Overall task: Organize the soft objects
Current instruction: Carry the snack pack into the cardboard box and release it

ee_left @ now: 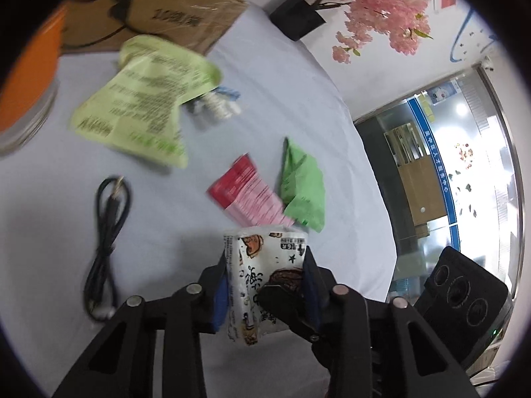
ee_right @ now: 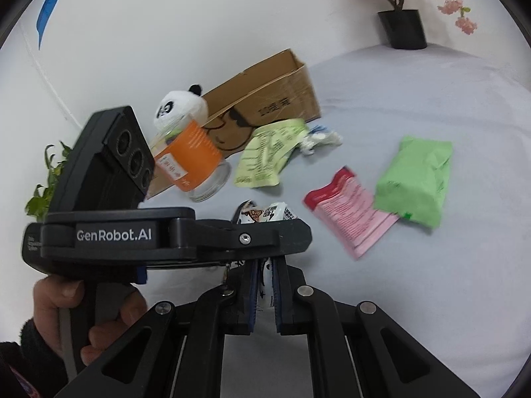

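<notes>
Both tongs pinching one white snack packet (ee_left: 262, 282) above the near edge of the table (ee_left: 298, 99).

Left gripper (ee_left: 265, 285) clamped across the packet's width, right gripper (ee_right: 265, 285) pressed nearly together on its thin edge; a hand (ee_right: 66, 315) on the left gripper's handle in the right wrist view. Little sorted yet, by the look of things: large pale green pouch (ee_left: 142, 106) lying near the cardboard box (ee_left: 159, 10) at the far edge, red and pink sachet (ee_left: 245, 195) and green packet (ee_left: 302, 185) touching mid-table, black cable (ee_left: 106, 232) loose toward the left side, small white bundle (ee_left: 215, 106) beside the pouch. Panda plush (ee_right: 181, 107) already stuffed in an orange-labelled jar (ee_right: 195, 162) by the box. Pale cloth covering, white wall, potted pink blossom tree (ee_right: 405, 10) at the far corner, glass doors beyond.
</notes>
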`<action>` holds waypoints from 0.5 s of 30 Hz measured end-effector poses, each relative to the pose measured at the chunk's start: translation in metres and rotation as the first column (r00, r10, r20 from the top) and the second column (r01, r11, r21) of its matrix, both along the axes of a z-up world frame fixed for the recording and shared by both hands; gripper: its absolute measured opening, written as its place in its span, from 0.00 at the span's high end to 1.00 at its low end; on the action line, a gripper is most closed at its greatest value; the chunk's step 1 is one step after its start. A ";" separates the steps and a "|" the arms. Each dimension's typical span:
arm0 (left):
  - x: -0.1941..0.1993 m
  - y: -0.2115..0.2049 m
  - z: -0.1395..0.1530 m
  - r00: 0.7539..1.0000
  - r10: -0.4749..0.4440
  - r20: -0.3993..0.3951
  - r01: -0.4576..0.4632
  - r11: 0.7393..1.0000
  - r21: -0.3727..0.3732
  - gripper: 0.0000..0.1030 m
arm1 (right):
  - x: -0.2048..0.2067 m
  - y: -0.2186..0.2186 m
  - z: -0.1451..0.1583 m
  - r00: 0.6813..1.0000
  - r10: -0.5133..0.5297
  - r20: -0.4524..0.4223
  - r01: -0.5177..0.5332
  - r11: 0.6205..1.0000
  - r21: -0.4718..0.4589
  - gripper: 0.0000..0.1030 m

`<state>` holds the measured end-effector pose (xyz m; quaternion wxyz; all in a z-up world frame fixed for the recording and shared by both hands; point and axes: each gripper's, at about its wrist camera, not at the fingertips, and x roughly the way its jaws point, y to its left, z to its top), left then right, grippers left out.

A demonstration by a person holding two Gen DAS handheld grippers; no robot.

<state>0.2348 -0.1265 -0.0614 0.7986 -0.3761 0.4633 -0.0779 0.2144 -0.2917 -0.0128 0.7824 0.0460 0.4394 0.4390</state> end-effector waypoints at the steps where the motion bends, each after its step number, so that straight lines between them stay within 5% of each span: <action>1: 0.008 -0.003 0.004 1.000 -0.008 0.014 0.008 1.000 0.007 0.67 | 0.003 -0.001 0.002 1.000 -0.011 0.024 0.011 1.000 -0.009 0.95; 8: 0.071 -0.006 0.045 0.986 -0.023 0.166 0.012 0.998 0.068 0.69 | 0.045 -0.004 0.034 0.951 -0.094 0.294 0.107 0.994 -0.029 0.95; 15: 0.104 0.036 0.098 0.936 0.099 0.339 -0.141 0.985 0.102 0.69 | 0.098 0.030 0.081 0.859 -0.091 0.504 0.085 0.996 0.035 0.95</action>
